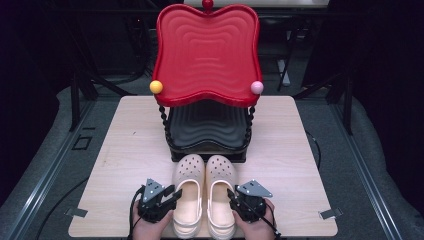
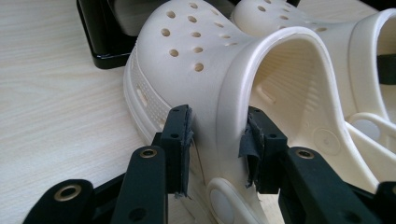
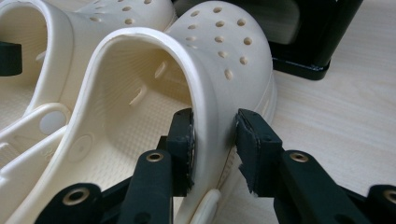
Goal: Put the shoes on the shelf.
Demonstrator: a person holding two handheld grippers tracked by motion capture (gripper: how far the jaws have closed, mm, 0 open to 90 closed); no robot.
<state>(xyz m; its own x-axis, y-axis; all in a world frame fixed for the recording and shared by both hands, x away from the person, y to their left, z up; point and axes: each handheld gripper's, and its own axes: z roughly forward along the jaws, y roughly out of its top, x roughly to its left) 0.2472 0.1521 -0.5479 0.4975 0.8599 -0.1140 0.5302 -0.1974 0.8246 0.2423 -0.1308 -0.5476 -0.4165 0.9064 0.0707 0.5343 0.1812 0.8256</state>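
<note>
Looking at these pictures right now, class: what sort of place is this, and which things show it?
Probably a staged recording or test workspace, not a home: a bare wooden table amid dark stands and cables, a red and black two-tier rack, and cream clogs straddled by hand-held grippers.

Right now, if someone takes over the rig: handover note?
Left gripper: jaws straddle the outer side wall of the left clog; cannot tell if the pads press.
Right gripper: jaws straddle the outer side wall of the right clog; gap at the outer pad, so open.
Things: both clogs side by side on the table, toes toward the rack.
Done: clogs paired, upright.
Left: probably grip and lift them; black lower tray and red upper tray hold nothing.
</note>
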